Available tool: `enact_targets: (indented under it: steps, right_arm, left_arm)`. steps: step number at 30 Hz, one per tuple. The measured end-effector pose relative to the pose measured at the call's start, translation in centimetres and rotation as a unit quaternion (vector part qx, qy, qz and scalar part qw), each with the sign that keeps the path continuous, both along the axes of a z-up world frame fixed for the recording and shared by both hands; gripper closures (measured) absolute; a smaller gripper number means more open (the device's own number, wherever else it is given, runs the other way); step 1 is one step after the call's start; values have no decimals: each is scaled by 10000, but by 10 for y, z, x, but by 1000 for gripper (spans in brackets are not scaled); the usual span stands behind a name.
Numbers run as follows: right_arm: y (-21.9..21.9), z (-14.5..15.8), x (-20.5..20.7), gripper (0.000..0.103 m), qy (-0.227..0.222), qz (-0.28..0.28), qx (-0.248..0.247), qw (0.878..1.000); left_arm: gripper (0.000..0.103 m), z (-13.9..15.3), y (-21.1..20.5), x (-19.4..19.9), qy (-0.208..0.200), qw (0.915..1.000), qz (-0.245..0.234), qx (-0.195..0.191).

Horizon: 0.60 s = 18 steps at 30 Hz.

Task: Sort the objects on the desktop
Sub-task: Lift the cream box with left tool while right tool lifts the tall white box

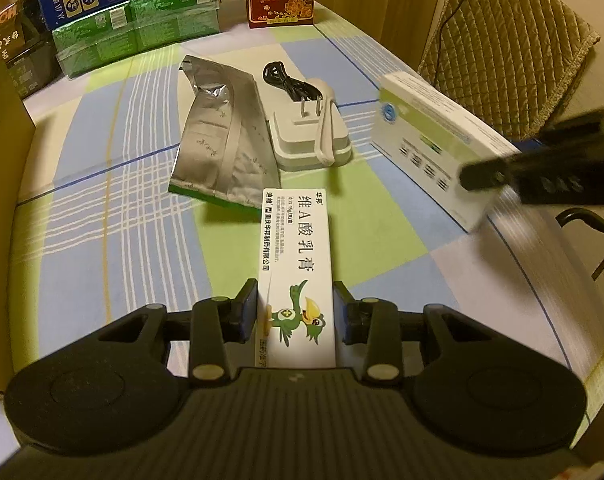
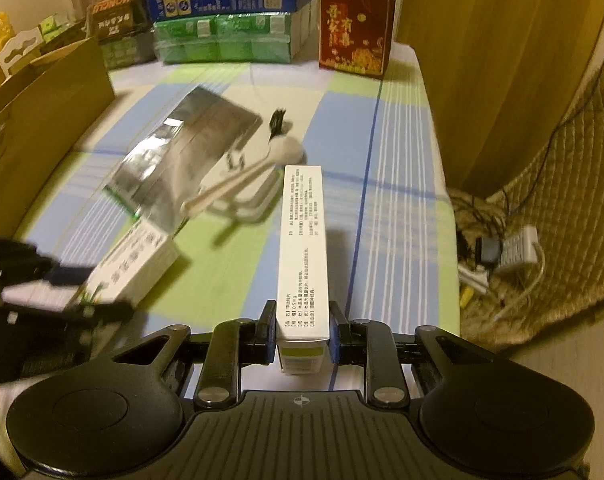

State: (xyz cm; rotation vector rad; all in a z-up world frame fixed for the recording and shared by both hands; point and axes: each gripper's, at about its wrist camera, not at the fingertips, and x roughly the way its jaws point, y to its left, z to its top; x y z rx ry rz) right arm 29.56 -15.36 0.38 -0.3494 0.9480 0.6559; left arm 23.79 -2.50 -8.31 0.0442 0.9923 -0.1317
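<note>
Checked tablecloth (image 1: 101, 200); left claw (image 1: 295, 312) clamping cream box (image 1: 295, 264), right claw (image 2: 299, 332) pill box (image 2: 302, 248).

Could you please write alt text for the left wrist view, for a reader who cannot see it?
The left gripper has its jaws shut on a long white ointment box with a green cartoon bird, above a checked tablecloth. Beyond lie a silver foil pouch and a white charger; at right, the right gripper holds a white-and-green box.

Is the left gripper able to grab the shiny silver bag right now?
Probably not yet. The left gripper is already shut on the cream box, so its jaws are full. The silver bag lies ahead on the table with nothing over it; drop the box first.
</note>
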Motion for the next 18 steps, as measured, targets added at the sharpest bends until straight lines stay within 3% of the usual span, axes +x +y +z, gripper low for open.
enact_targets:
  steps: [8, 10, 12, 14, 18]
  right_arm:
    - [-19, 3, -40, 81, 197, 37, -62, 9998]
    - [-16, 2, -37, 79, 215, 56, -69, 9997]
    - [-11, 1, -32, 67, 202, 44, -93, 9997]
    - [-5, 0, -28, 63, 194, 82, -108, 9997]
    - [6, -7, -17, 62, 201, 124, -254, 9994]
  left_arm:
    - [70, -1, 6, -19, 85, 10000, -38, 28]
    - [70, 0, 7, -21, 81, 10000, -33, 23]
    - [70, 0, 8, -22, 93, 9999, -41, 16]
    - [70, 1, 8, -21, 98, 9999, -38, -18]
    - [70, 2, 8, -16, 83, 10000, -33, -28]
